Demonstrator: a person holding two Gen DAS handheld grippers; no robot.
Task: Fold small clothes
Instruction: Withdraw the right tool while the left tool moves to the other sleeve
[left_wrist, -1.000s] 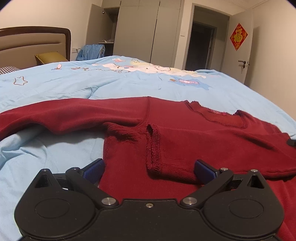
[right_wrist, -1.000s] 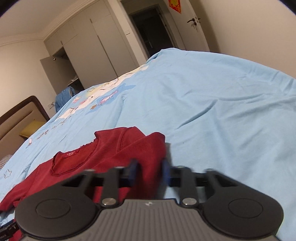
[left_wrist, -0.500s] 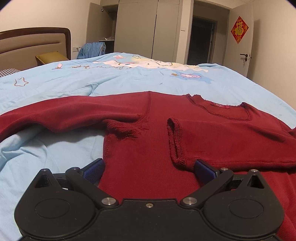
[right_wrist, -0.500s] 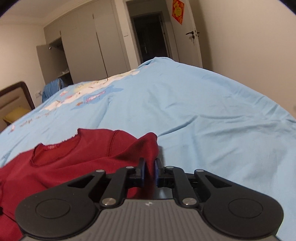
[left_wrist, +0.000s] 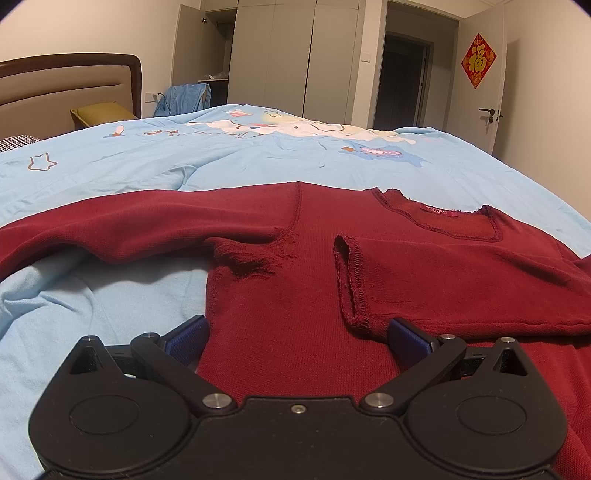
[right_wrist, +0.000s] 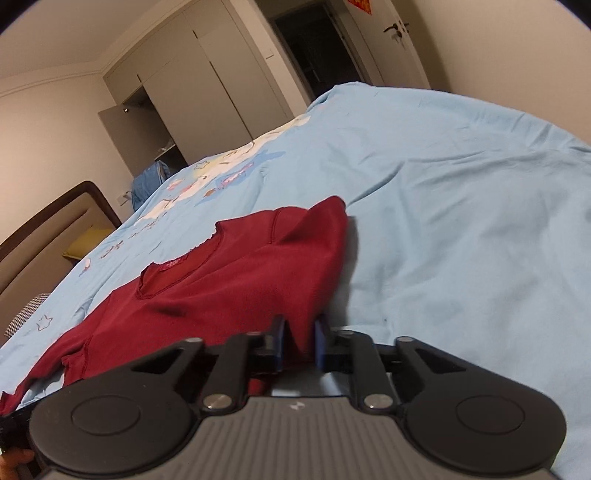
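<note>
red sweater (left_wrist: 369, 280) with unreadable neck label (left_wrist: 441, 211), red door hanging (left_wrist: 478, 61) beyond

Open blue bedspread (right_wrist: 461, 206) is lying clear to the right of the red sweater (left_wrist: 295, 295), leaving passing room there. The folded sleeve (left_wrist: 461, 291) is covering the sweater's chest between the left tongs' (left_wrist: 295, 338) spread fingers. The headboard (left_wrist: 66, 85) and pillow (left_wrist: 98, 112) are bounding the far left.
</note>
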